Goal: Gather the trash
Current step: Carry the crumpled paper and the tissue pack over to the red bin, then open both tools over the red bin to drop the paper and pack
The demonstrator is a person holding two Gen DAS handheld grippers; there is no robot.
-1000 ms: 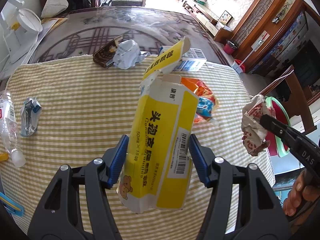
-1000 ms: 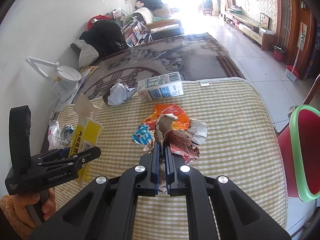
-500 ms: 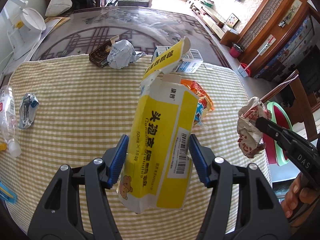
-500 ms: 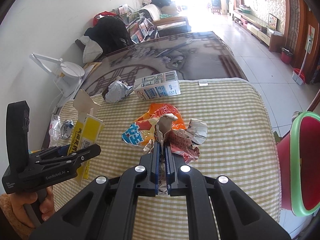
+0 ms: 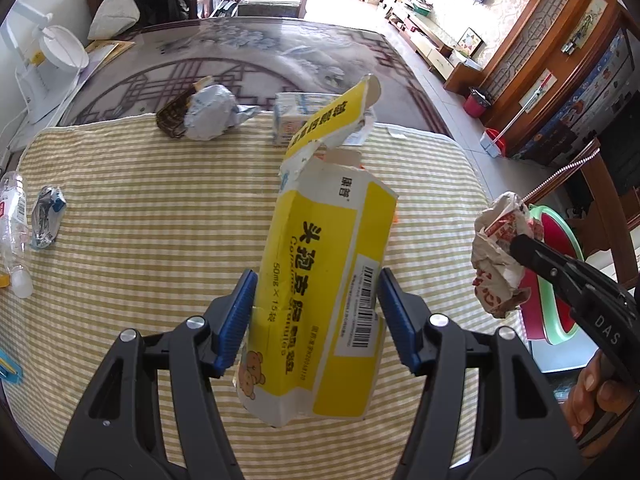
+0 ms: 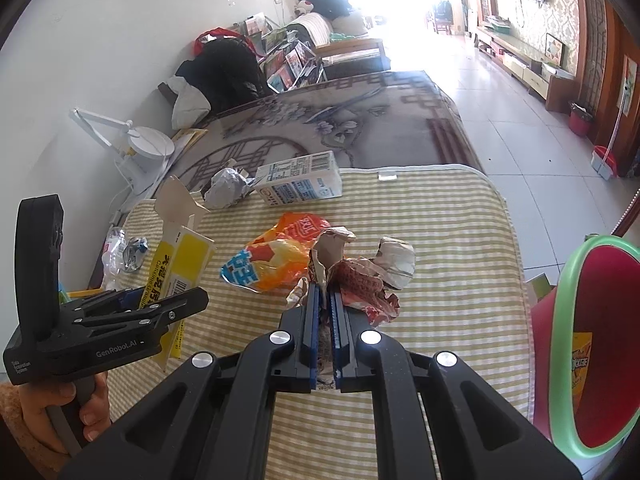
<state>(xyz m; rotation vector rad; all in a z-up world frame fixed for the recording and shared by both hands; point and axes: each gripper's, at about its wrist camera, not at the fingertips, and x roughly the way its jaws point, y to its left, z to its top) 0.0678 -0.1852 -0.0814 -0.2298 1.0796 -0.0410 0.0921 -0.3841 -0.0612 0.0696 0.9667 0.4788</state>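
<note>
Left gripper (image 5: 316, 304): blue ribbed pads clamped against both sides of a yellow box (image 5: 324, 292), held clear above the cloth (image 5: 140, 208). Cardboard, tall and rectangular, printed with black characters, a barcode label and a small bear; top flap torn open and bent upward, lower edge crushed.

Right gripper (image 6: 324, 300): pressed together, pinching a crumpled wrapper (image 6: 360, 276). Thin paper, red print on white, balled into an irregular wad, lifted off the cloth. Same wad visible in the left view (image 5: 498, 252), at the table's right edge.

Just past the right gripper: orange snack bag (image 6: 276, 256), glossy plastic, flattened and wrinkled, lying on the cloth. Beyond it, a milk carton (image 6: 300, 184) on its side, white with blue print, at the cloth's far edge. Beside that, a grey-white paper ball (image 6: 226, 188) touching a dark brown packet (image 5: 174, 114).

Left edge of cloth: clear plastic bottle (image 5: 14, 232) on its side, crushed foil pack (image 5: 46, 216) just beside it.

Cloth: woven, olive-and-cream check, covering the near half of a patterned table (image 5: 260, 60).

Off the table's right side: red bin (image 6: 600, 340) with green rim, round mouth, some printed packaging inside. White desk lamp (image 6: 144, 144) at far left.
</note>
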